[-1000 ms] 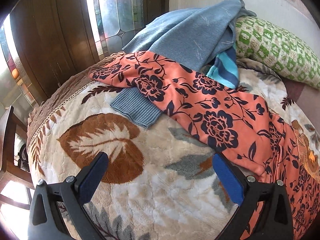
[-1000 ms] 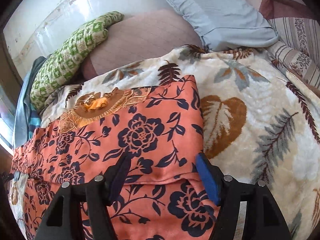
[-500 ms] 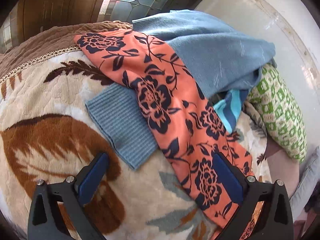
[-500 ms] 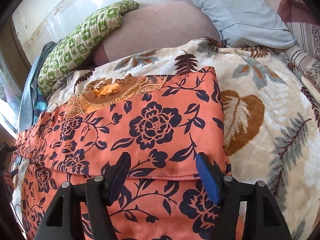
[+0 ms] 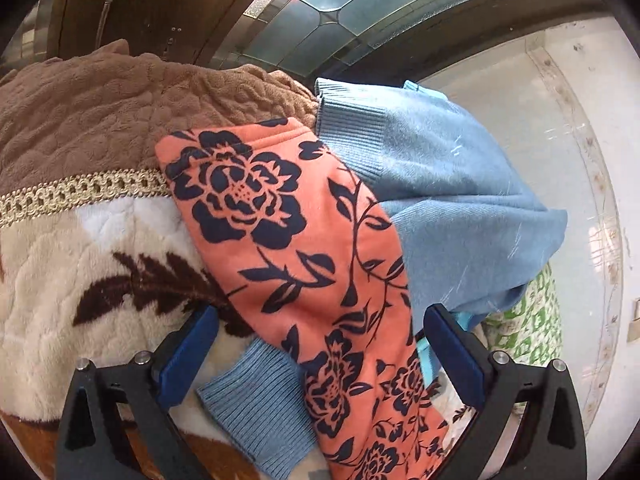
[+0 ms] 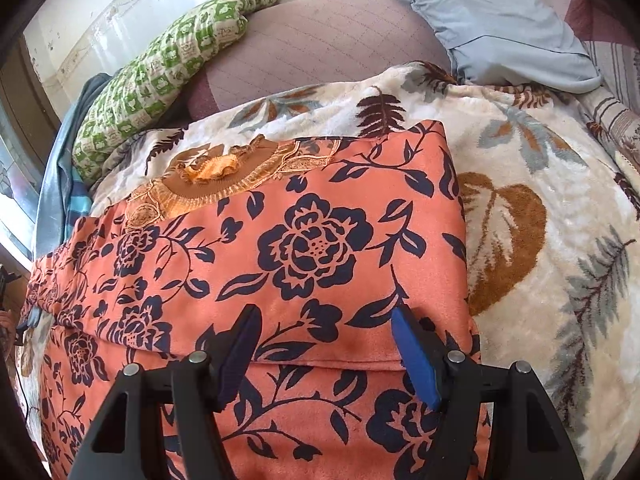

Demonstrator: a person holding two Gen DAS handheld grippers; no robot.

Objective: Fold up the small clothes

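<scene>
the orange floral garment [image 6: 312, 240] lies spread on a leaf-patterned blanket [image 6: 560, 208] on a bed, its body folded over itself with a hem edge crossing just ahead of the right gripper [image 6: 324, 344]. that gripper hangs over the fold with its blue pads apart, and whether they touch the cloth cannot be told. one sleeve of the garment [image 5: 280, 232] stretches across the blanket's brown border [image 5: 100, 120], over a blue knit sweater [image 5: 460, 184] whose ribbed cuff [image 5: 256, 404] pokes out beneath it. the left gripper [image 5: 320, 344] straddles this sleeve, jaws wide and just beginning to narrow, pads clear of the fabric. a green patterned pillow [image 6: 160, 68] and a pale blue pillow [image 6: 500, 28] rest near the white wall [image 5: 552, 128].
</scene>
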